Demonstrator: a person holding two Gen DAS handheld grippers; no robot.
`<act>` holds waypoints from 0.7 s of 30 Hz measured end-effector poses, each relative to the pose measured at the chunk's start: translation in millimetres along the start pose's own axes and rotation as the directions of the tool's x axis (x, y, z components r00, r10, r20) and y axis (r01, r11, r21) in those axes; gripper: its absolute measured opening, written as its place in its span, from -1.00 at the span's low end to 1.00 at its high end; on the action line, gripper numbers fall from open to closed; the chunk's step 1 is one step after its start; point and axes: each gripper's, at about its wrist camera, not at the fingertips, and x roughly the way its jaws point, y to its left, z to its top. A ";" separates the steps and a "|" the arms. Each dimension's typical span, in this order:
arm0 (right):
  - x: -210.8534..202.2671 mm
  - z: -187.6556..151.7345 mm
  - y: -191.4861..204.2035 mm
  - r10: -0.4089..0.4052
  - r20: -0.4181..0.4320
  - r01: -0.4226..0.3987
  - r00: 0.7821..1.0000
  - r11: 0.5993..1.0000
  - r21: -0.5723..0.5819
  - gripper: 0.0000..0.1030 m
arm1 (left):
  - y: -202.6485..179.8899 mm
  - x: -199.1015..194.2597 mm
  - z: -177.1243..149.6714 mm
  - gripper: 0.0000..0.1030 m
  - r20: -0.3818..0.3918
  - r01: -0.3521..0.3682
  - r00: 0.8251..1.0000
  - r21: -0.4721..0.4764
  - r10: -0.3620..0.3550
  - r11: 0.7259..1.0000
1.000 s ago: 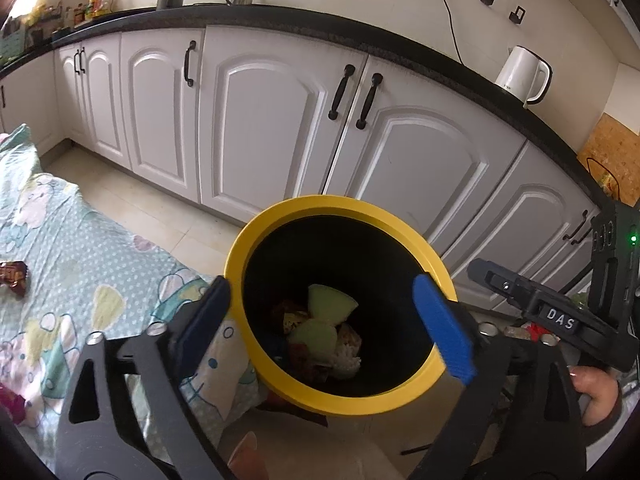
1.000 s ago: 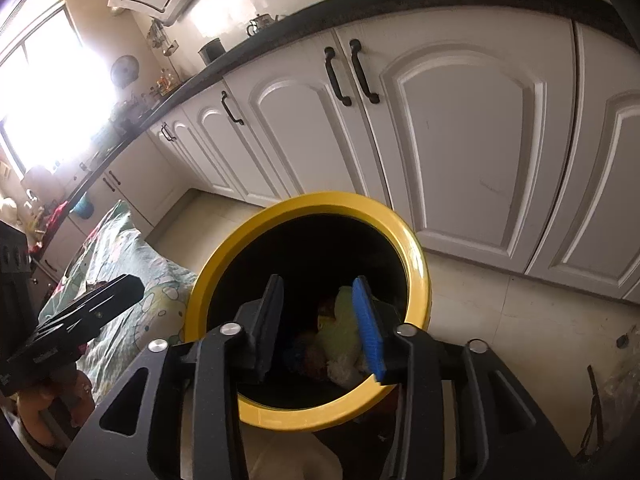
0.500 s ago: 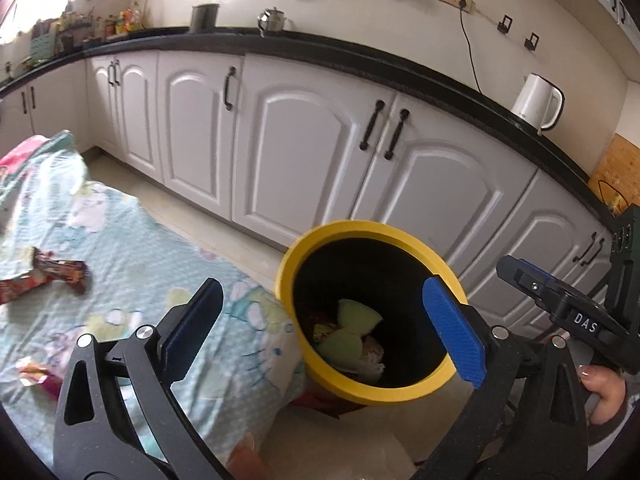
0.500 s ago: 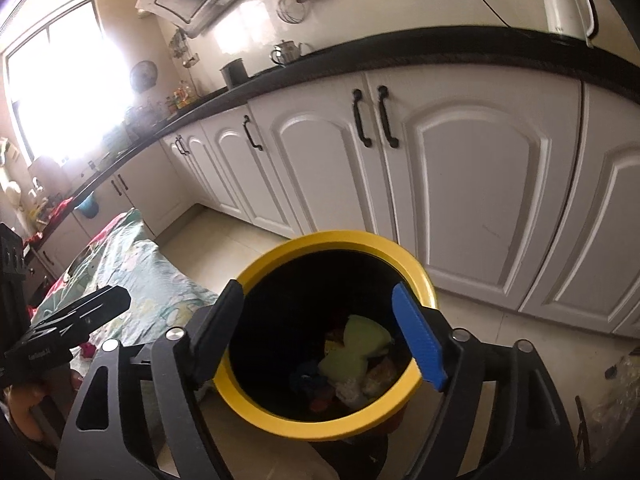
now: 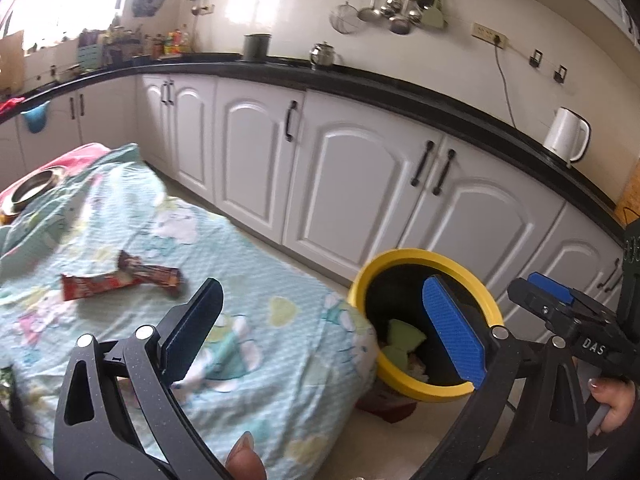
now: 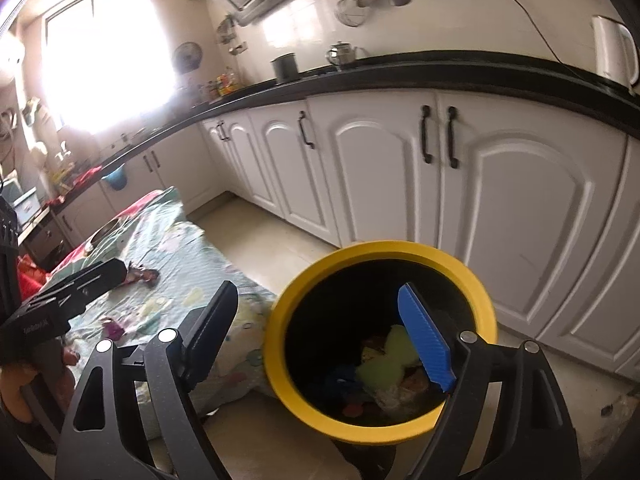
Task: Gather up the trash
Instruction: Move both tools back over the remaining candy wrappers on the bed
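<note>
A black bin with a yellow rim stands on the floor beside a cloth-covered table. Inside lie a pale green piece and other scraps. Two red-brown snack wrappers lie on the cloth. My left gripper is open and empty, hovering over the table's edge, left of the bin. My right gripper hangs above the bin's left rim with its jaws opening and nothing between them. Each gripper shows at the edge of the other's view.
White cabinets under a black counter run behind the bin. A white kettle stands on the counter. A metal bowl sits at the cloth's far left. Small purple scraps lie on the cloth near the left gripper.
Both grippers have drawn back and up from the bin and swung left, bringing the cloth and its wrappers into view. The right jaws have spread from narrow to wide.
</note>
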 end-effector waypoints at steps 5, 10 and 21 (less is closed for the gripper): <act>8.9 3.5 23.6 0.038 -0.011 -0.039 0.999 0.998 -0.043 0.57 | 23.1 -14.2 -0.3 0.78 0.022 -0.047 0.999 -0.025 0.048 0.999; 20.0 5.3 48.1 0.089 -0.034 -0.091 0.995 0.993 -0.077 0.57 | 45.2 -26.5 -0.3 0.79 0.041 -0.106 0.993 -0.040 0.108 0.994; 47.9 2.6 126.3 0.188 -0.101 -0.206 0.977 0.955 -0.215 0.57 | 91.7 -49.0 -4.7 0.79 0.057 -0.198 0.978 -0.087 0.203 0.976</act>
